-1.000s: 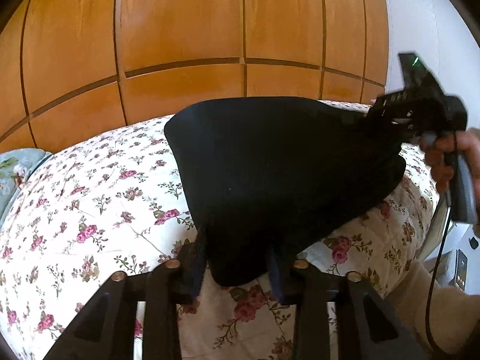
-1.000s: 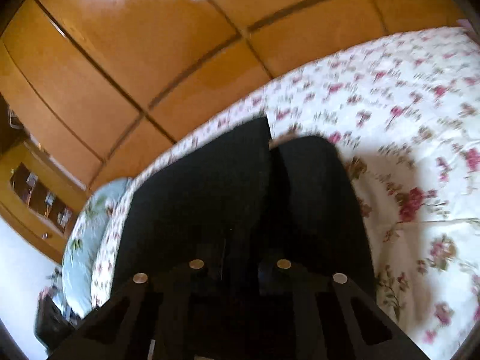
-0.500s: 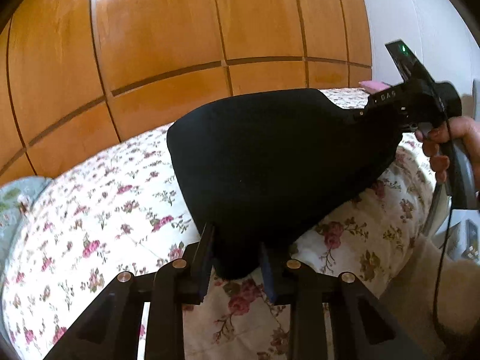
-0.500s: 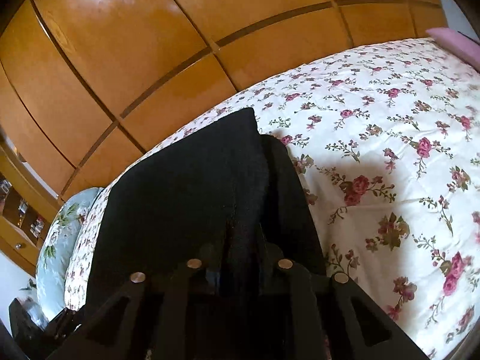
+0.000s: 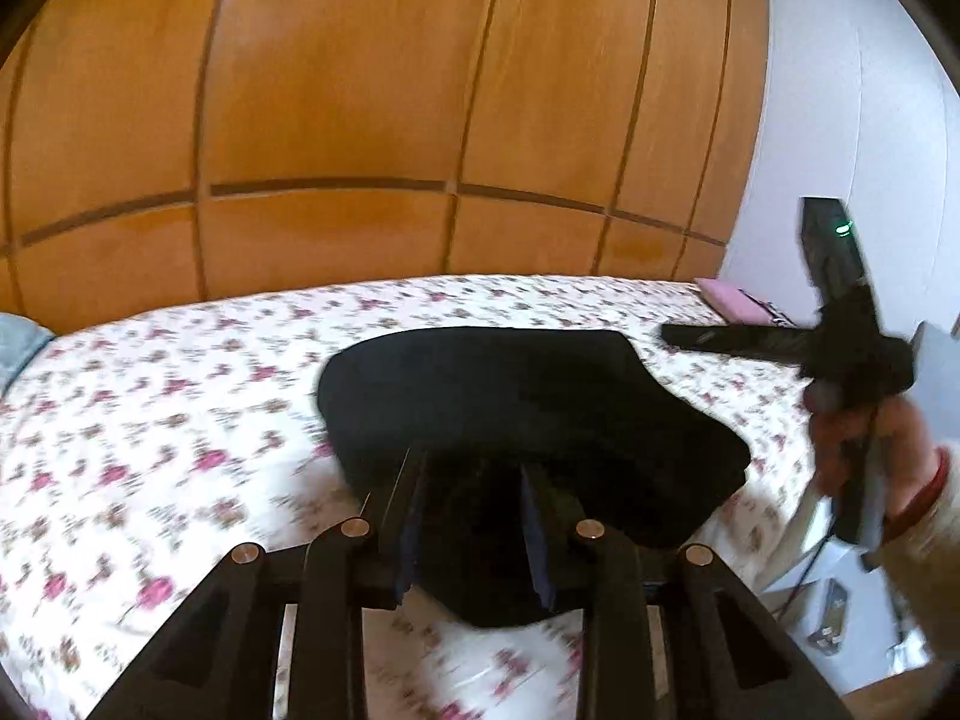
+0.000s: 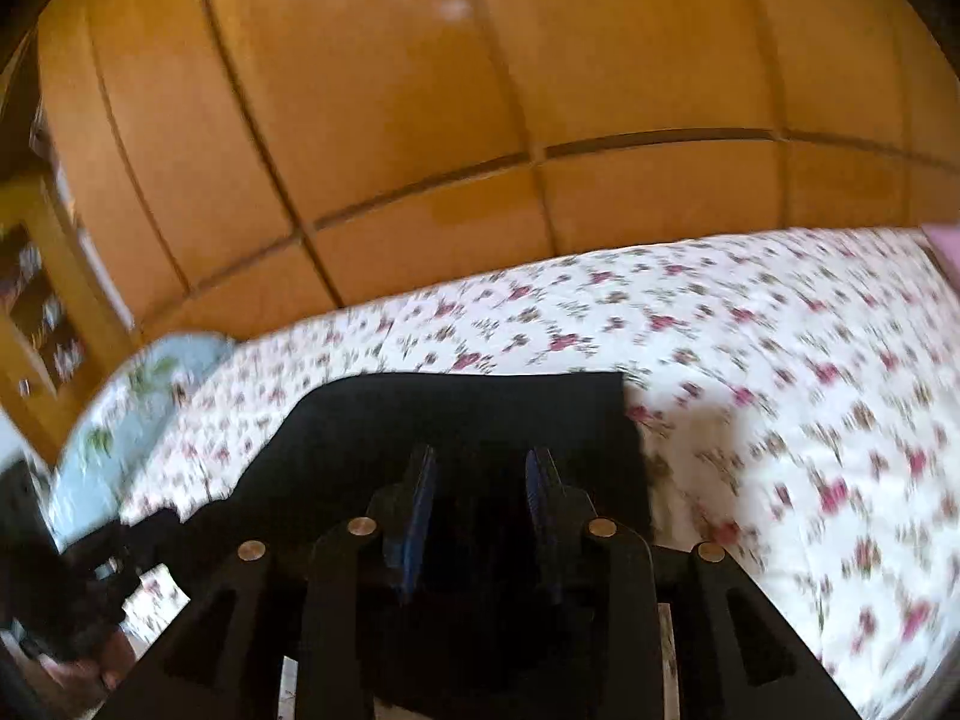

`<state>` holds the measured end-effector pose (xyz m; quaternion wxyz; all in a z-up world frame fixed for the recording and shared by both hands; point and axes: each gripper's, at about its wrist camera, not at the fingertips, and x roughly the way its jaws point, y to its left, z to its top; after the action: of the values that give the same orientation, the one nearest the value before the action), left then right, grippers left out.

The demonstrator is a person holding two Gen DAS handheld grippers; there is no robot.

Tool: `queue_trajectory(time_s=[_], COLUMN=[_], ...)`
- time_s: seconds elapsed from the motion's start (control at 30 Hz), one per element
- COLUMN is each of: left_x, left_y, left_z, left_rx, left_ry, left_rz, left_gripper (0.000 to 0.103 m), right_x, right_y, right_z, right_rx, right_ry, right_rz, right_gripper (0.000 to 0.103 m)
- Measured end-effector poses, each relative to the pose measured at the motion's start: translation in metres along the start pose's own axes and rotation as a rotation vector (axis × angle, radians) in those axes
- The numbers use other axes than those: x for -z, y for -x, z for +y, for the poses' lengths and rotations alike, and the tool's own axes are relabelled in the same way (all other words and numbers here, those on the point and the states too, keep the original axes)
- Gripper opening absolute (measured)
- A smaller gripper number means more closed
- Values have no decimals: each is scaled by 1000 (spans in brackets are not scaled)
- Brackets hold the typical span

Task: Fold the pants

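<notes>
The black pants point(image 5: 528, 414) lie folded in a flat bundle on the flowered bedspread point(image 5: 150, 420), near its front edge. My left gripper point(image 5: 474, 516) is open, its fingers point(image 5: 408, 516) spread over the near end of the bundle. My right gripper point(image 6: 480, 504) is open too, above the pants point(image 6: 480, 414), with nothing pinched between its pads. In the left wrist view the right gripper point(image 5: 708, 336) is lifted clear of the cloth, held in a hand at the right.
Orange wooden wardrobe doors point(image 5: 360, 120) stand behind the bed. A pink item point(image 5: 738, 303) lies at the bed's far right corner. A pale blue pillow point(image 6: 120, 408) is at the left. The left gripper and a hand point(image 6: 90, 612) show at lower left.
Both grippers have let go of the pants and opened. The bundle, held up off the bed before, now lies flat on the bedspread. The right gripper has lifted away.
</notes>
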<state>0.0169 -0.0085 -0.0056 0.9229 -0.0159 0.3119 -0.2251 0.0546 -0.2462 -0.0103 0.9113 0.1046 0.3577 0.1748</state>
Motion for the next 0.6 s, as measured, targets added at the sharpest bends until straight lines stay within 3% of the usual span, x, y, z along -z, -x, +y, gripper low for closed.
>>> queue_trajectory(time_s=[0.1,0.23,0.33,0.47,0.6], left_x=[3,39,59,24,-32], left_y=[0,15,42,41,-17], left_z=[-6,8,22,27,16], left_rx=[-40,-61,-88,-87,-65], left_ry=[-82,-129,-135,-58,-30], left_rz=[39,124,84,-4,-19], left_gripper=[29,30,30,30,30], right_x=[-8,-7,-1,2,-7], right_y=[-24,-44,-56,-61,-55], right_z=[9,-8,-26,-30,-22], right_rx=[41,36,48,64,100], right_ry=[48,-16,-63,-73,-53], right_rz=[49,82,97,86,53], right_gripper=[33,33,33,33,33])
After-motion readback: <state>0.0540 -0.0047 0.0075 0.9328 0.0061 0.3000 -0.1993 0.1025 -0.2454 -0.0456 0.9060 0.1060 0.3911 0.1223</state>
